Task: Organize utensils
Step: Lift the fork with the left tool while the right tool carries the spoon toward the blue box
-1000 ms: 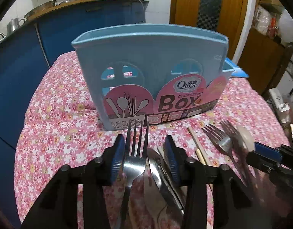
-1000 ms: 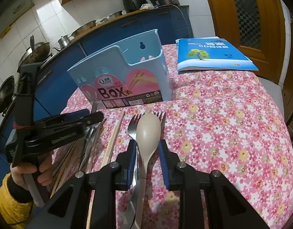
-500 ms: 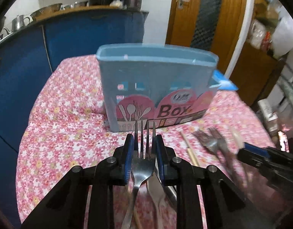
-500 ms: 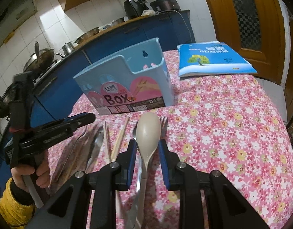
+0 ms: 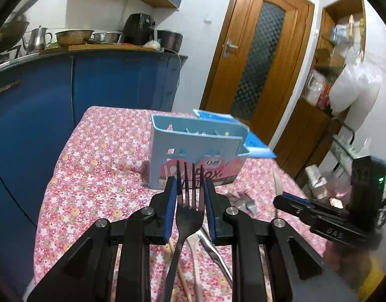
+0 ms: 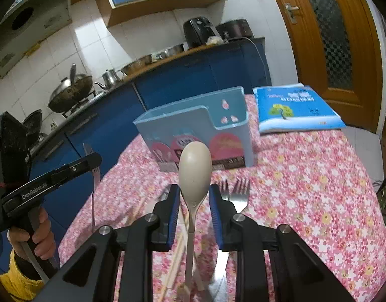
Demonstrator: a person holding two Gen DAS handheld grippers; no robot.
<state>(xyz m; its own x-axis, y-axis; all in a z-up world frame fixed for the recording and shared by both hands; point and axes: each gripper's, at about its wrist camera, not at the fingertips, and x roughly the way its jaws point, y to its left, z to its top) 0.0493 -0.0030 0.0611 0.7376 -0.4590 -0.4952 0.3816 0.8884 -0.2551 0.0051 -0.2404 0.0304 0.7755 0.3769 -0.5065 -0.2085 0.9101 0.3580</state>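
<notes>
My left gripper (image 5: 190,196) clamped on fork (image 5: 187,216), tines forward, aimed at blue utensil box (image 5: 193,151) beyond it on table. My right gripper (image 6: 195,202) clamped on spoon (image 6: 195,168), bowl forward. Both lifted clear for drop-in. Chopsticks (image 6: 179,259), forks (image 6: 239,193) remain on cloth.

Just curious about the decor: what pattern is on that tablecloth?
Pink tablecloth covered in small white, yellow and pink flowers; clearest in the right wrist view.
</notes>
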